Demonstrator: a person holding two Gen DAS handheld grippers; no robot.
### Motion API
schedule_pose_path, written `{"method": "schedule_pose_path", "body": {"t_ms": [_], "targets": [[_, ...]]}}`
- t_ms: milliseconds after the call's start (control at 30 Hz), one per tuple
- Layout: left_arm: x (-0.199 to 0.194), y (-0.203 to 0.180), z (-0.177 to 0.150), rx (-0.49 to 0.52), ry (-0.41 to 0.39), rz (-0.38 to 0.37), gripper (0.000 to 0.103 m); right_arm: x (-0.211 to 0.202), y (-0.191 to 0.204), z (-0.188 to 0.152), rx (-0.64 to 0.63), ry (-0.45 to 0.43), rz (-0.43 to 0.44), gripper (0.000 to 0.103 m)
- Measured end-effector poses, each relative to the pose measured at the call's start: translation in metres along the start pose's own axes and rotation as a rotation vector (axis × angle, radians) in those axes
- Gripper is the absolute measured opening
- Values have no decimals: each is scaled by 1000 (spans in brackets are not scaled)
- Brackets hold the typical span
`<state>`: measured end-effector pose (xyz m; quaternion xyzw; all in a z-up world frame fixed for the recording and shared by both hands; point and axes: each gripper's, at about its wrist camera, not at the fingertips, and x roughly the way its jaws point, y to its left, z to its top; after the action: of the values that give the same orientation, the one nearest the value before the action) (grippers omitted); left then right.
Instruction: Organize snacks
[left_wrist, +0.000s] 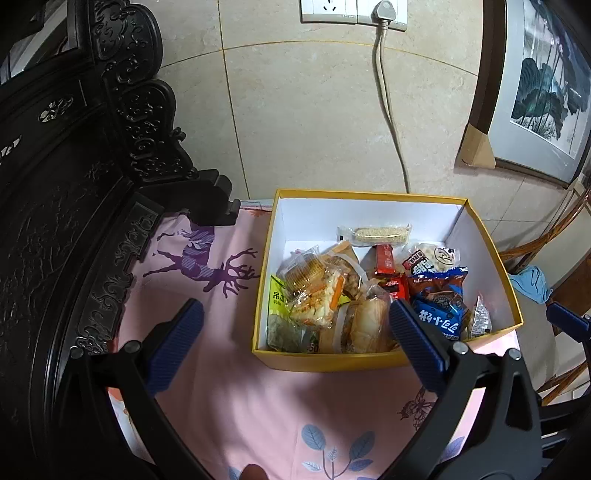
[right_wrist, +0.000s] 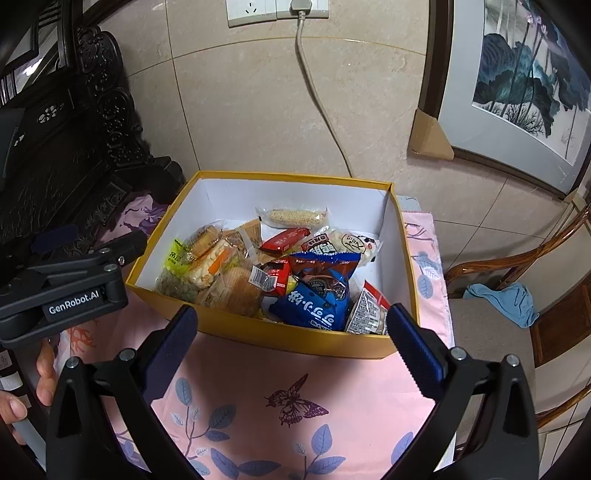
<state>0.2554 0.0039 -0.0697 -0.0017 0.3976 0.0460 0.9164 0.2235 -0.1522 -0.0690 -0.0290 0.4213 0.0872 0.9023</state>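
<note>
The snacks sit heaped inside one yellow box with white inner walls, which stands on the pink-clothed tabletop against the tiled wall. Nothing edible shows loose on the cloth in either view, so the gathering looks largely done. What seems left is tidying — the packets lie jumbled and overlapping rather than in rows.

Counted as far as the pile allows, there are roughly a dozen packets. One sesame bar in clear wrap lies alone at 12 o'clock in the box. One blue cookie bag is at 6 o'clock, with a second blue-and-brown bag just behind it. Two or three small red packets cluster at the centre. One green packet is at 9 o'clock beside several clear-wrapped breads and cakes, whose exact number I cannot tell. One white round-printed packet lies at 2 o'clock, and one small white sachet stands at 5 o'clock.

Both tools hover short of the box and carry nothing. The left gripper has its blue pads spread wide over the cloth at the box's 7 o'clock corner. The right gripper is likewise spread, facing the near wall — its right pad overlaps the box's 5 o'clock corner.
</note>
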Motion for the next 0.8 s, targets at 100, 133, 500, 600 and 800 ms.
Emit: {"method": "schedule_pose_path", "body": {"t_ms": [100, 133, 500, 600, 800], "targets": [[-2, -1, 1, 2, -4, -2, 101, -1, 1, 1, 0, -2, -1, 102], [-2, -1, 1, 3, -4, -2, 101, -2, 1, 1, 0, -3, -1, 102], [-3, -3, 3, 5, -2, -6, 101, -5, 1, 5, -1, -8, -4, 102], [-4, -3, 3, 4, -2, -6, 101, -5, 2, 6, -1, -9, -3, 102], [-4, -3, 3, 5, -1, -7, 101, -5, 2, 6, 0, -8, -4, 102]]}}
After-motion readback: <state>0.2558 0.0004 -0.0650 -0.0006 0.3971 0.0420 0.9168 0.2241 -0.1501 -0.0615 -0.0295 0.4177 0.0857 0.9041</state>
